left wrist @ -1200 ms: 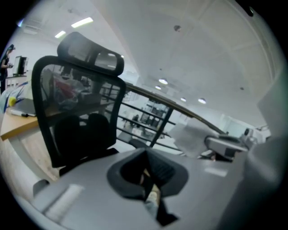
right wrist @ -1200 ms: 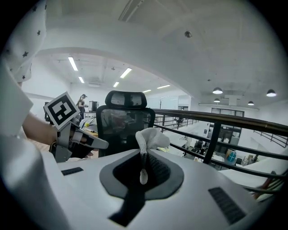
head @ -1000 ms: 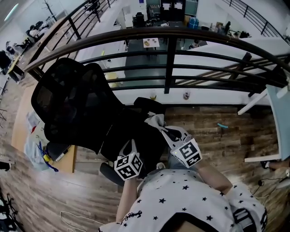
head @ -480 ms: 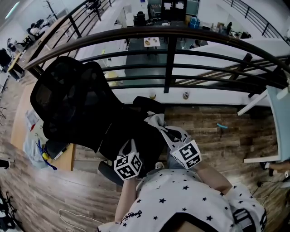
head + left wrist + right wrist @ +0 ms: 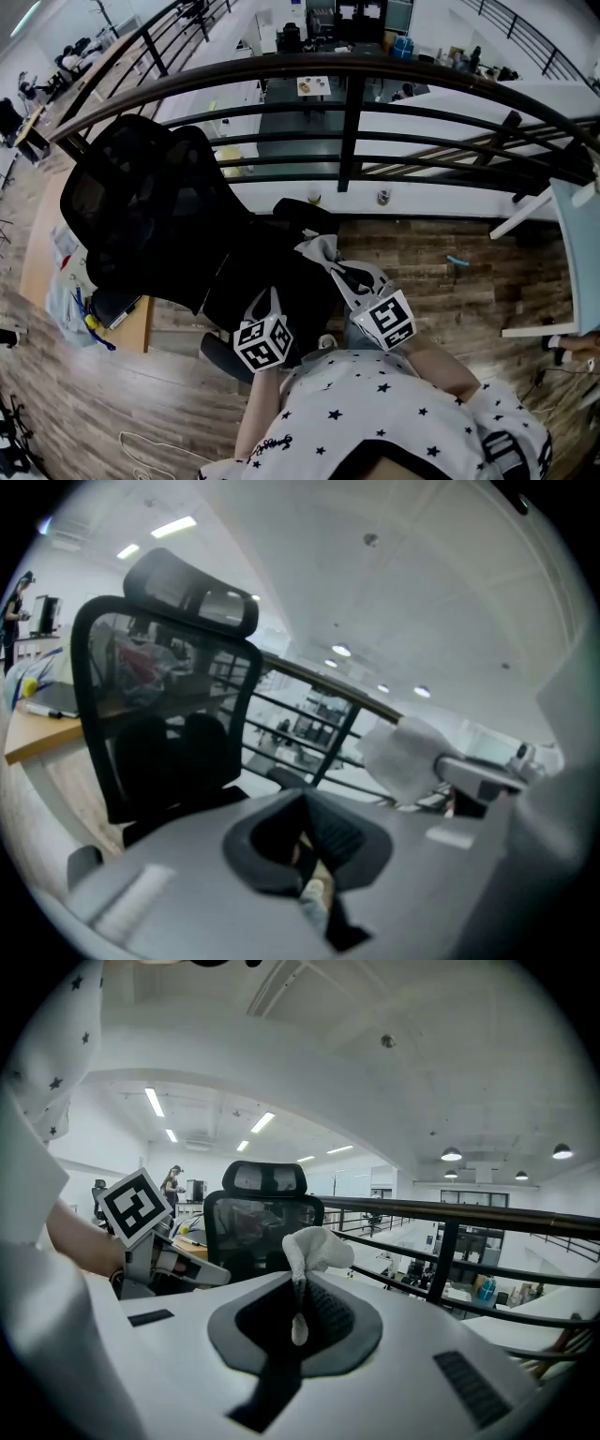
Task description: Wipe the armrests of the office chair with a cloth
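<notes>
Nearest, at the bottom of the head view, is the person's white star-printed shirt [image 5: 375,412], with both forearms reaching forward. The left gripper [image 5: 305,808] has its black jaws pressed together, and I can make out nothing between them. It hangs over the near left part of the seat, close to the near armrest pad [image 5: 217,356].

The right gripper [image 5: 298,1283] is just to its right and a little farther out. Its jaws pinch a crumpled white cloth [image 5: 314,1246], which bunches above the tips and also shows in the left gripper view as a pale puff [image 5: 403,757].

In the head view the cloth [image 5: 319,248] sits just beside the far black armrest pad [image 5: 305,216] of the black mesh-backed office chair [image 5: 150,206] — whether it touches the pad cannot be told. The chair's tall back and headrest lean away to the left.

Left of the chair lies a light wooden desk [image 5: 42,253] with small items on it. Right of it, a small turquoise object [image 5: 457,261] lies on the brown plank floor [image 5: 450,300].

Farther out runs a dark metal railing with a brown handrail [image 5: 347,112] — beyond it, a lower office floor with desks.
</notes>
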A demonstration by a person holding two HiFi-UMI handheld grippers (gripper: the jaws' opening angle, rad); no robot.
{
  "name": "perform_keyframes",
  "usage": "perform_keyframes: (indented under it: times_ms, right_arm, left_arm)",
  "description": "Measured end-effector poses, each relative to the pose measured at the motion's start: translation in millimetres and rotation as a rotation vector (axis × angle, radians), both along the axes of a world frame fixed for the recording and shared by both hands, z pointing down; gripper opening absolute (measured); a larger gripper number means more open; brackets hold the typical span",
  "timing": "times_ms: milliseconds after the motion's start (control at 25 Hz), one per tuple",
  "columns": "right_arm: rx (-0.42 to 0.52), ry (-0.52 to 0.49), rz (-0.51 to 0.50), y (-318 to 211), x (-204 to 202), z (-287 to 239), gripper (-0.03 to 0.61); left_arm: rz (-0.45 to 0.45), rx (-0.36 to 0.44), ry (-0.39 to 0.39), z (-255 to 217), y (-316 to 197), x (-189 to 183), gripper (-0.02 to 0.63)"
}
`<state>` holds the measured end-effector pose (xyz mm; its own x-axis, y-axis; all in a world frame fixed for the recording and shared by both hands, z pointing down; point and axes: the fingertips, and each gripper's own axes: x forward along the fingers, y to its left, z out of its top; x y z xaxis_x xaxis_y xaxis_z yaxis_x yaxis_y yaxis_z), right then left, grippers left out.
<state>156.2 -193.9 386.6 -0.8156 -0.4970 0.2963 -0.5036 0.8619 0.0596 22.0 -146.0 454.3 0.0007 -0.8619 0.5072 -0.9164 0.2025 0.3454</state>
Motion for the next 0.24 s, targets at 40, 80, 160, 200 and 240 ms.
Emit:
perform_keyframes:
  times_ms: [40,80,160,200,240]
  right_arm:
    - [0.001,-0.002,-0.001,-0.4,-0.2,-0.9,0.026]
    - [0.002,-0.007,-0.003,-0.8,-0.6,-2.3,0.026]
    - [0.001,-0.02,-0.005,-1.4,-1.4,-5.2,0.026]
    - [-0.001,-0.024,-0.007,-1.5,-1.5,-5.9,0.026]
    - [-0.003,-0.027,-0.008,-1.5,-1.5,-6.3,0.026]
  left_arm:
    - [0.001,0.0,0.0,0.0,-0.1,0.2,0.005]
    - [0.001,-0.001,-0.001,-0.2,-0.2,0.4,0.005]
    - [0.001,-0.002,-0.001,-0.5,-0.6,0.8,0.005]
    - [0.001,-0.003,-0.001,-0.6,-0.8,1.1,0.005]
    - [0.002,-0.003,-0.002,-0.7,-1.0,1.3,0.005]
